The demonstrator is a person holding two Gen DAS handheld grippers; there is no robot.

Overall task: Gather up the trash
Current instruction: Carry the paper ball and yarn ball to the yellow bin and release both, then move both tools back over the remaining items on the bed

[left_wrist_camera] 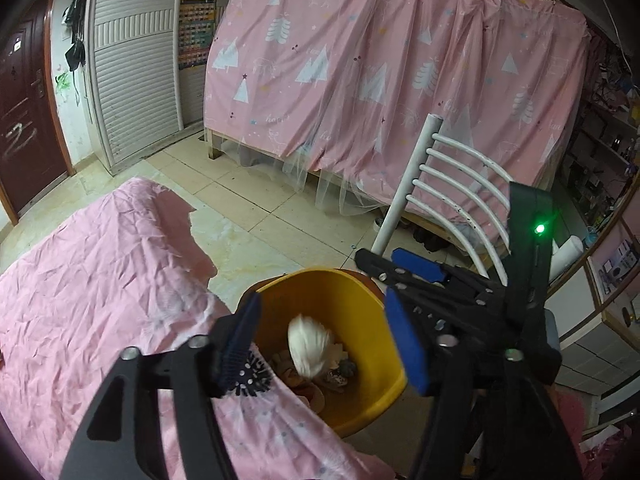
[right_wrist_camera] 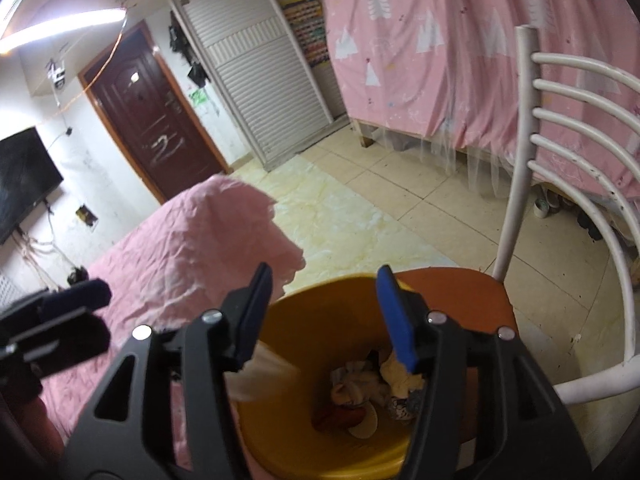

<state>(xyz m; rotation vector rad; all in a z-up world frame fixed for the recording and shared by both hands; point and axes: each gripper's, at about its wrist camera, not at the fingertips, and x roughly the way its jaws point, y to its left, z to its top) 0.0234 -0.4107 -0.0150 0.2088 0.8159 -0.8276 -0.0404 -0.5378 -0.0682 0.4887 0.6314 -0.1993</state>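
Observation:
A yellow bin (left_wrist_camera: pixel 352 308) stands on a chair seat beside the pink-covered table; it also shows in the right wrist view (right_wrist_camera: pixel 312 328). Several scraps of trash (right_wrist_camera: pixel 372 392) lie at its bottom. A blurred white wad of paper (left_wrist_camera: pixel 310 346) is in mid-air inside the bin, and shows as a white blur (right_wrist_camera: pixel 260 374) by the rim in the right wrist view. My left gripper (left_wrist_camera: pixel 324 340) is open above the bin, empty. My right gripper (right_wrist_camera: pixel 324 316) is open above the bin, empty; it shows in the left wrist view (left_wrist_camera: pixel 400 276).
A pink wrinkled cloth (left_wrist_camera: pixel 92 300) covers the table to the left. The white metal chair (right_wrist_camera: pixel 560 184) holds the bin on its brown seat (right_wrist_camera: pixel 460 292). A pink curtain (left_wrist_camera: pixel 380 80), a brown door (right_wrist_camera: pixel 148 120) and tiled floor (right_wrist_camera: pixel 420 208) lie beyond.

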